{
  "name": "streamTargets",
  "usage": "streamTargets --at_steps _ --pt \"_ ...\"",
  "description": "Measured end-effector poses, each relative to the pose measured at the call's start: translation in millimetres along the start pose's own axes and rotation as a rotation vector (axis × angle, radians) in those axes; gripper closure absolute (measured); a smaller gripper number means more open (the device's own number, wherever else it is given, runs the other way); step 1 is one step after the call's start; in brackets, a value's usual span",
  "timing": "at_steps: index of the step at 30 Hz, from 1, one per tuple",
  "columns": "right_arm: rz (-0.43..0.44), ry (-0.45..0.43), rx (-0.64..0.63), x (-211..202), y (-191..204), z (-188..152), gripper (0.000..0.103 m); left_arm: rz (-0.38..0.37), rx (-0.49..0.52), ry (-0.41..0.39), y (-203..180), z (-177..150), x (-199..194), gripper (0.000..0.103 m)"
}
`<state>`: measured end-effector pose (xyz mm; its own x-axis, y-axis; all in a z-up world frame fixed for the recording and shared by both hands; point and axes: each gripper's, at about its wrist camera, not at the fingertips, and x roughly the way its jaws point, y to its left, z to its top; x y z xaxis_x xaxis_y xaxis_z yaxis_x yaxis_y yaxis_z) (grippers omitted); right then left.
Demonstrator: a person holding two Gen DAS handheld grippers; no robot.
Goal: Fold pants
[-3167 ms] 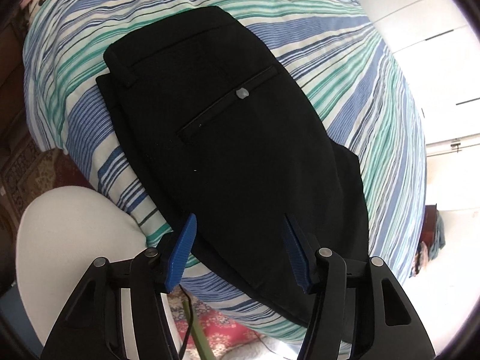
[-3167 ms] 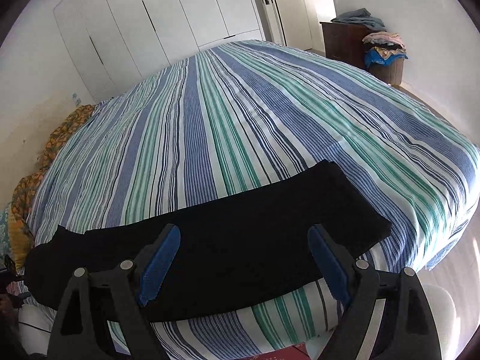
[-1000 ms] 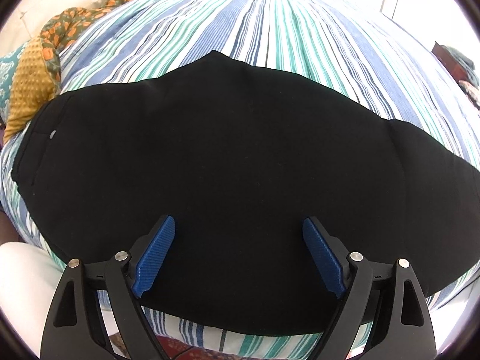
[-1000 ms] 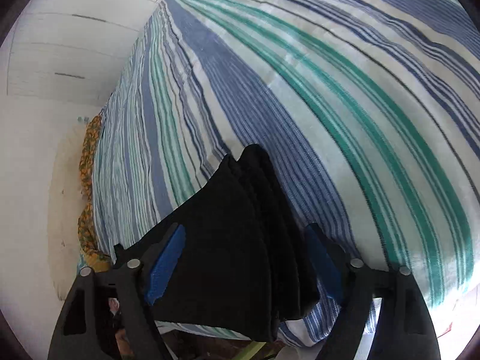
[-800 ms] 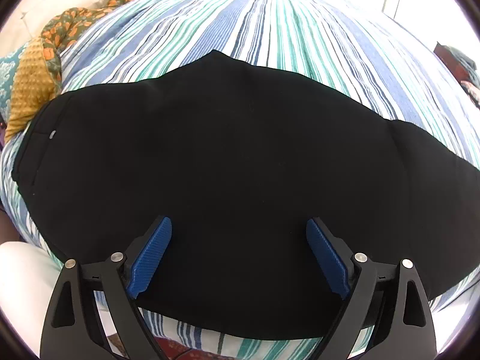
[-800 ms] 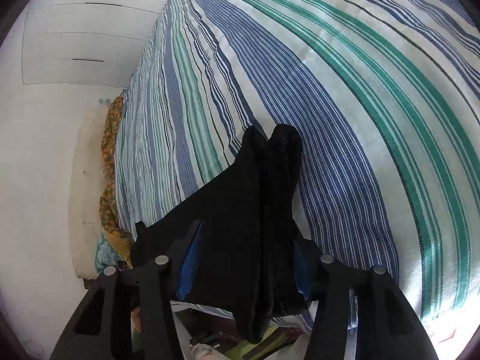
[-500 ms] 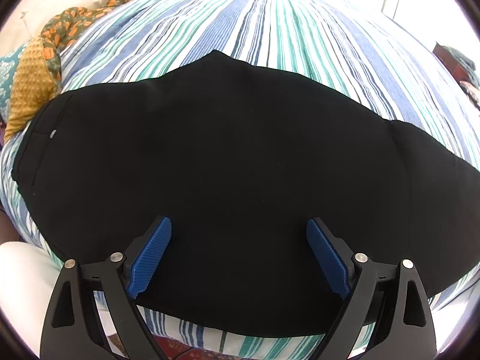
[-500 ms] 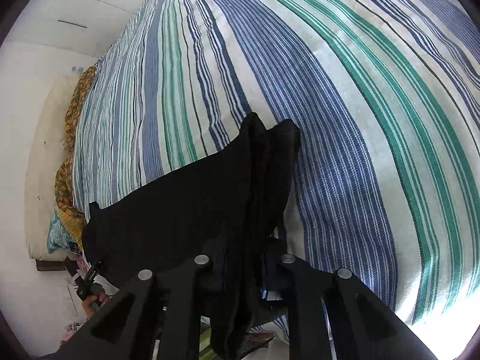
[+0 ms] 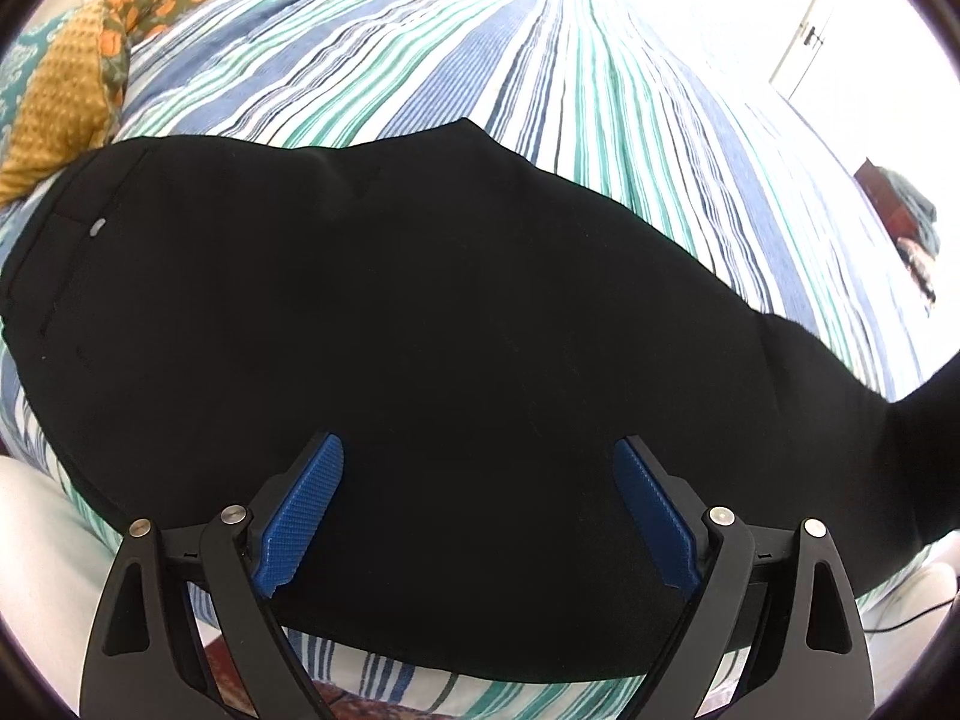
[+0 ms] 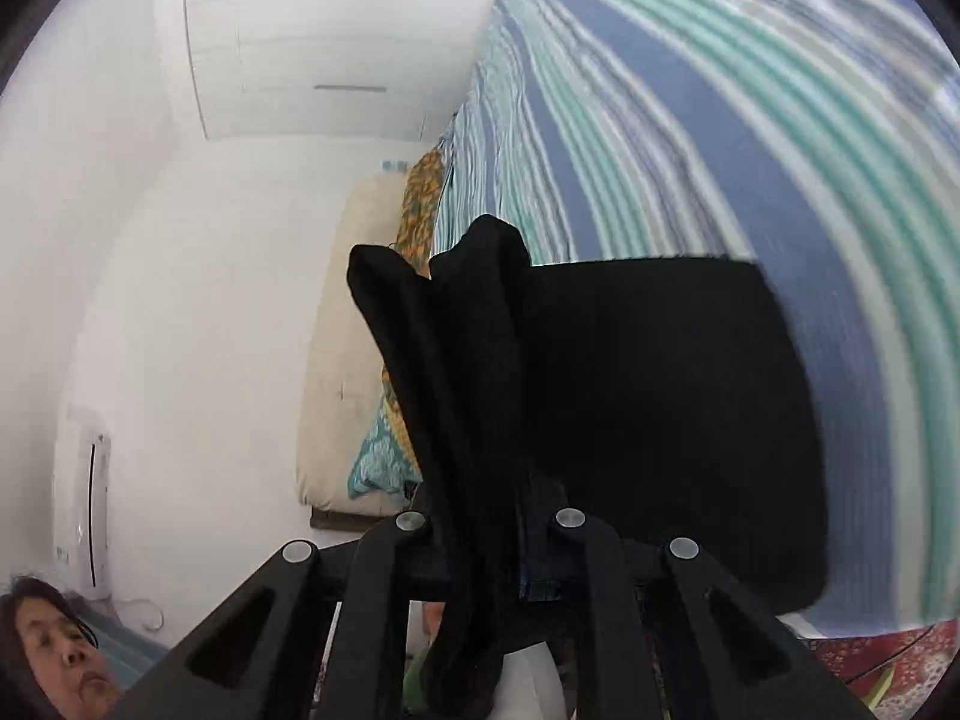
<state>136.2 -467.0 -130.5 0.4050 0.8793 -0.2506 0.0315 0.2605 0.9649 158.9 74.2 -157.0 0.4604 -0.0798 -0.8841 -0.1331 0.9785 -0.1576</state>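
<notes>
- A bed covered in a blue, green and white striped sheet (image 9: 600,90) fills the room; white cupboard doors (image 10: 336,42) stand on the far wall.
- Nearest in the left wrist view, the left gripper (image 9: 477,510) hangs just over the near edge of the bed with its blue pads (image 9: 303,504) spread wide apart, holding nothing.
- Black pants (image 9: 420,312) lie flat across the sheet right under and beyond those pads, running from left to right along the bed's near side.
- The waistband end sits at the left, where a small grey button (image 9: 95,229) shows beside a pocket seam.
- The right end of the pants rises off the sheet toward the edge of that view.
- In the right wrist view, the right gripper (image 10: 486,558) is pressed together on a bunched fold of the pants (image 10: 456,372), which stands up between its fingers; the rest of the cloth hangs to the right of it, above the bed.
- Farther off, a yellow and orange patterned cloth (image 9: 66,84) lies at the bed's far left corner, just beyond the waistband.
- A dark wooden cabinet (image 9: 888,198) with clothes piled on it stands well beyond the bed, at the right.
</notes>
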Motion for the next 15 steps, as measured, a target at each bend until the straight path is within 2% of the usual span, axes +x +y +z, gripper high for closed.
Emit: streamTargets --at_steps 3,6,8,10,11,12,14,15 --pt "0.036 0.065 0.056 79 -11 -17 0.091 -0.013 -0.014 -0.008 5 0 -3 0.011" --pt "0.078 0.053 0.117 147 -22 -35 0.09 -0.015 -0.026 -0.015 8 0 -6 0.011" --pt "0.057 0.052 0.114 187 -22 -47 0.088 -0.021 -0.04 -0.017 11 0 -7 0.011" --pt "-0.043 0.068 0.043 218 -16 -59 0.077 -0.033 -0.057 -0.02 13 -1 -9 0.011" --pt "-0.124 0.095 -0.021 229 -11 -64 0.059 -0.042 -0.067 -0.023 14 -1 -11 0.011" --pt "-0.184 0.132 -0.094 237 -5 -69 0.05 -0.053 -0.08 -0.028 17 -2 -14 0.011" --pt "-0.257 0.195 -0.236 237 12 -78 0.047 -0.09 -0.108 -0.051 20 -3 -24 0.011" --pt "-0.309 0.194 -0.309 230 21 -83 0.04 -0.113 -0.117 -0.072 20 -4 -29 0.011"
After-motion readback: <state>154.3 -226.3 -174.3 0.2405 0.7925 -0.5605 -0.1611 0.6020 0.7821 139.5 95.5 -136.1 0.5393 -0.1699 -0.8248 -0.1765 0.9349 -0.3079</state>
